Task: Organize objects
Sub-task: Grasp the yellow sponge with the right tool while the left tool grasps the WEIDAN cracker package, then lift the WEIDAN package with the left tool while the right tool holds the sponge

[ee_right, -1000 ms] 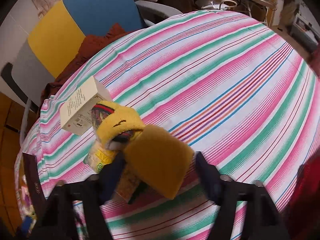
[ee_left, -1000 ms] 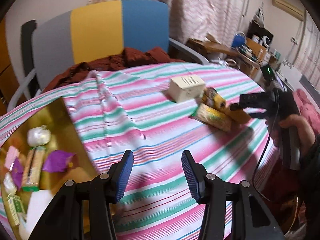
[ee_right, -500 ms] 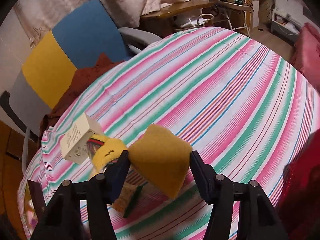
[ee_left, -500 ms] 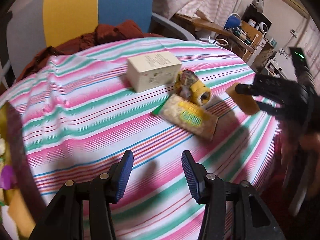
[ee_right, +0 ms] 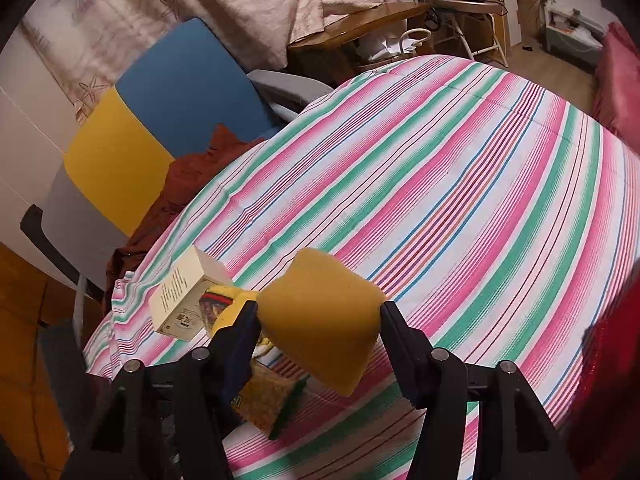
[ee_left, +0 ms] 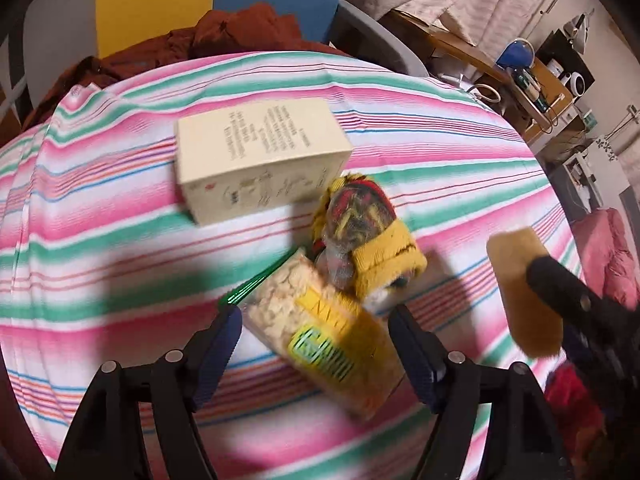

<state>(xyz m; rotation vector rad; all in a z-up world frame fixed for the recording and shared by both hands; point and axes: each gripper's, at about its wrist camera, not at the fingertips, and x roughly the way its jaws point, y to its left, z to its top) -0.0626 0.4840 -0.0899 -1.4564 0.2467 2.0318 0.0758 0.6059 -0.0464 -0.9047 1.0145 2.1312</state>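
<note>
Two wrist-cam views over a round desk w/ a pink, green and white striped cloth.

Left gripper: jaws wide open, holding nothing. A snack pack lies flat on the cloth between the blue fingertips; cannot tell if they touch it. The pack is clear w/ a yellow-green label.

Just beyond the pack, touching it, is a rolled yellow sock w/ red and dark pattern. Farther and to the left sits a cream box w/ printed text, on its side, right next to the sock.

Right gripper: jaws closed on a yellow sponge, squeezed between both fingers and held up off the cloth. In the left cam the sponge shows at right of the pile, above the near-right part of the desk.

From the right cam, the box, sock and pack sit at lower left, partly hidden behind the left finger. The rest of the cloth to the right is bare.

Beyond the desk, far left: a chair w/ grey, yellow and blue back panels, a rust-brown cloth heaped on its seat.
</note>
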